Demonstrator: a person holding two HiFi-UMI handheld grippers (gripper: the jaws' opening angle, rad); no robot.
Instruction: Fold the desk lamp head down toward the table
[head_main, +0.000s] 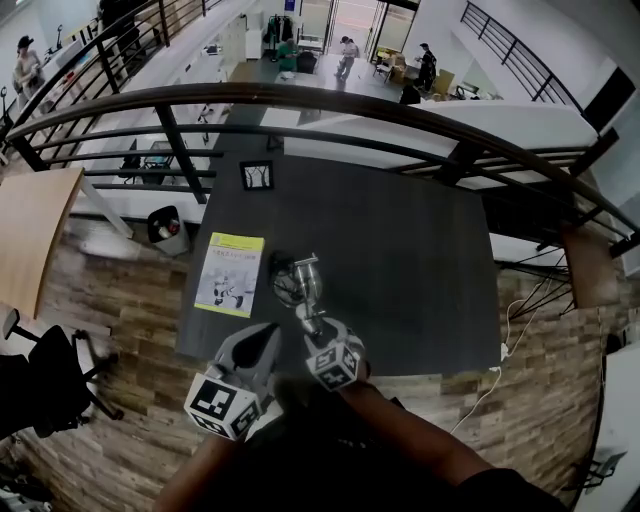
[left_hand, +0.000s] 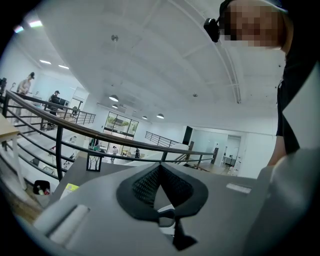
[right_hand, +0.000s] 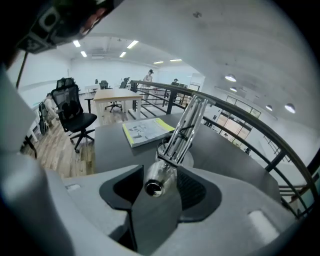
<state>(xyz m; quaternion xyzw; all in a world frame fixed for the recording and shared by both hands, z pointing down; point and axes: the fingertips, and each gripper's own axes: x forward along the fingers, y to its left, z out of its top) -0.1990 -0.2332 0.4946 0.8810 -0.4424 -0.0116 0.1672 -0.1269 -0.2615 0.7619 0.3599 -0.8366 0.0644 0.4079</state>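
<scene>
A chrome desk lamp (head_main: 303, 284) stands near the front edge of the dark table (head_main: 400, 250). Its twin-rod arm (right_hand: 186, 127) slants from the round base up toward me. In the right gripper view the lamp's chrome head (right_hand: 159, 179) lies in the notch between the jaws, and my right gripper (right_hand: 157, 189) is shut on it. The head view shows that gripper (head_main: 320, 328) just in front of the lamp. My left gripper (head_main: 262, 342) hovers beside it at the table's front edge. It is tilted up toward the ceiling, shut (left_hand: 160, 196), and holds nothing.
A yellow-green booklet (head_main: 231, 273) lies left of the lamp. A small picture frame (head_main: 257, 175) stands at the table's far edge, against a dark curved railing (head_main: 300, 95). A black office chair (head_main: 40, 380) stands on the wooden floor at left, and a white cable (head_main: 500, 352) hangs at right.
</scene>
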